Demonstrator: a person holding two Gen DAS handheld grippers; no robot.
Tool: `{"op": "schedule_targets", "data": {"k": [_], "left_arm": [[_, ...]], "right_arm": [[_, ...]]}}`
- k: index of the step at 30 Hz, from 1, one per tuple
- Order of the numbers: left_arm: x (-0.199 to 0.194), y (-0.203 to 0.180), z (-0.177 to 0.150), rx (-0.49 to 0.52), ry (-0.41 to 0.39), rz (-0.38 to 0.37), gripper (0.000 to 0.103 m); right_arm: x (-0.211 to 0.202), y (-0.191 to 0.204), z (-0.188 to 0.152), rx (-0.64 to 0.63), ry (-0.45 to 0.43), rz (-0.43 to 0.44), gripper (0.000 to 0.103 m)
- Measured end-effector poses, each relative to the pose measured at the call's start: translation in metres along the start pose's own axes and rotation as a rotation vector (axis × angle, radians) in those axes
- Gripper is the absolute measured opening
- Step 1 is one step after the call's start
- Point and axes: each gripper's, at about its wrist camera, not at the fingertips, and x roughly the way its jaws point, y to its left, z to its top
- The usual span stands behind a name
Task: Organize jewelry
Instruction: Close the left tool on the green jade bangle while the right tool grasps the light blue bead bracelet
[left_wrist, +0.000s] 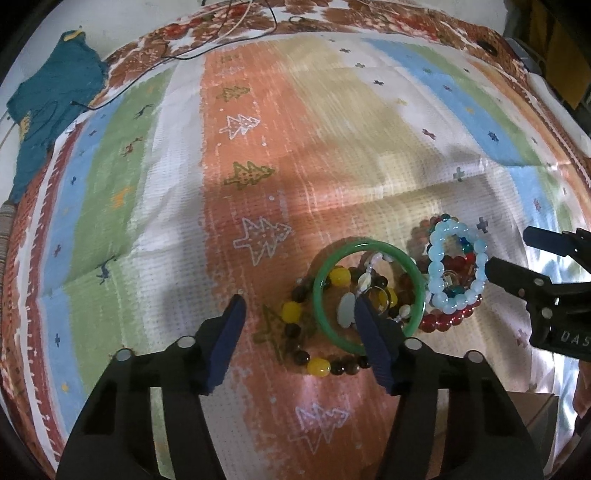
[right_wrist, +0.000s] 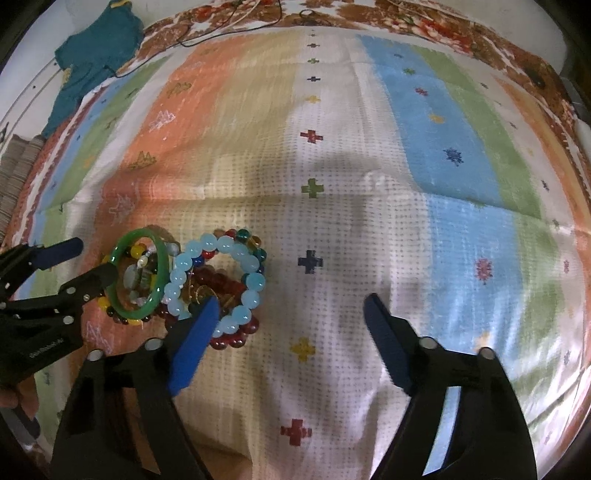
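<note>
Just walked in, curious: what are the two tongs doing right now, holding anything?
Left tongs: open, holding nothing, one finger inside the green bangle.
Right tongs: open, holding nothing, over the light blue bead bracelet.

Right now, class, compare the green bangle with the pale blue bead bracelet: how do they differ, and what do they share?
The green bangle is one smooth solid ring; the pale blue bracelet is a string of round beads. The bangle is deep green, the bracelet milky light blue. The bangle lies over a yellow and brown bead bracelet; the blue one rests on dark red beads. Both are closed loops in one pile on the striped cloth.
</note>
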Motion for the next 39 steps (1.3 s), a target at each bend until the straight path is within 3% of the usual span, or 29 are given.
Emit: {"op": "schedule_targets", "data": {"k": [5, 10, 13, 18, 21, 39], "left_arm": [[0.007, -0.003, 0.0, 0.021, 0.012, -0.022, 0.037], [0.012, -0.006, 0.002, 0.028, 0.011, -0.011, 0.028], [0.015, -0.007, 0.002, 0.029, 0.009, 0.002, 0.017], [0.014, -0.01, 0.003, 0.042, 0.001, 0.002, 0.007], [0.013, -0.009, 0.003, 0.031, 0.0, 0.004, 0.006], [-0.016, 0.006, -0.003, -0.035, -0.033, 0.053, 0.006]], "right_arm": [[0.01, 0.003, 0.003, 0.001, 0.022, 0.027, 0.056], [0.012, 0.008, 0.007, -0.009, 0.018, 0.048, 0.046], [0.016, 0.01, 0.009, -0.011, 0.024, 0.073, 0.039], [0.019, 0.016, 0.009, -0.023, 0.031, 0.102, 0.022], [0.018, 0.022, 0.009, -0.042, 0.028, 0.105, 0.015], [-0.013, 0.026, 0.0, -0.089, -0.03, 0.079, 0.012]]}}
